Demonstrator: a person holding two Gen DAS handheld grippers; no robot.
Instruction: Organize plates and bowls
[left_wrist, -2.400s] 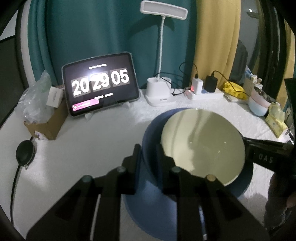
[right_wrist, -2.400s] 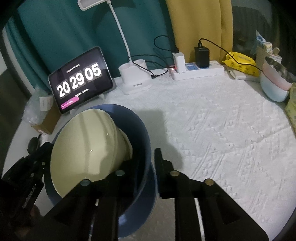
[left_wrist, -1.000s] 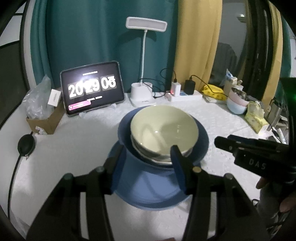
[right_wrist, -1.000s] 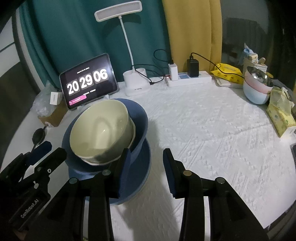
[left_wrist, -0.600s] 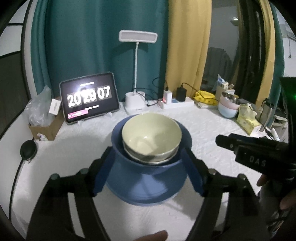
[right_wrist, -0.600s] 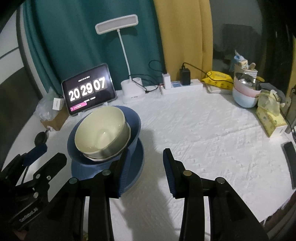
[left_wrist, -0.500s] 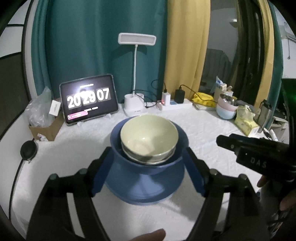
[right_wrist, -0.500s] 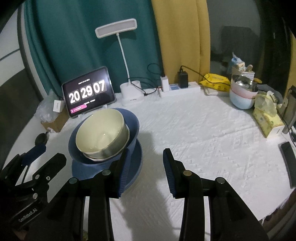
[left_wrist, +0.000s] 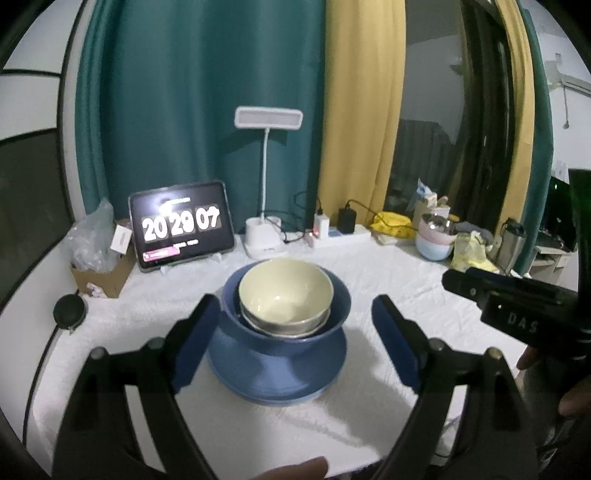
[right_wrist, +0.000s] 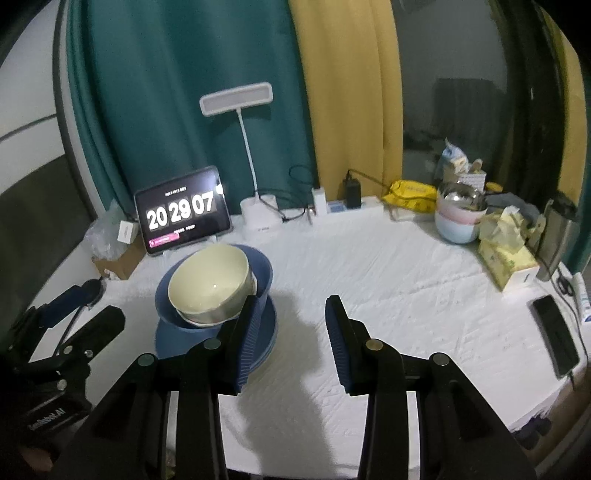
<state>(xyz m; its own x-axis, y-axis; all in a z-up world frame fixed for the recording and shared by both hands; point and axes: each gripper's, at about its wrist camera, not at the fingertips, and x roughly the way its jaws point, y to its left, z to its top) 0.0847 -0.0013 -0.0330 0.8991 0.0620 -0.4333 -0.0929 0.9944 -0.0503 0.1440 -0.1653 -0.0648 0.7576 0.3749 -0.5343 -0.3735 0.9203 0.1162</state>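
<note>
A cream bowl sits nested in a blue bowl, which stands on a blue plate on the white tablecloth. My left gripper hangs back from this stack with its jaws opening wide and touching nothing. The right wrist view shows the same cream bowl, blue bowl and plate to the left of my right gripper. Its jaws stand apart with only tablecloth between them. The left gripper appears at that view's left edge.
At the back stand a tablet clock, a desk lamp and a power strip. Stacked pastel bowls, tissue packs and a phone lie at the right. A cardboard box sits at the left.
Both grippers have drawn back and upward from the bowl stack. The left jaws, earlier shut on the blue bowl's rim, have spread wide. The stack stays put.
</note>
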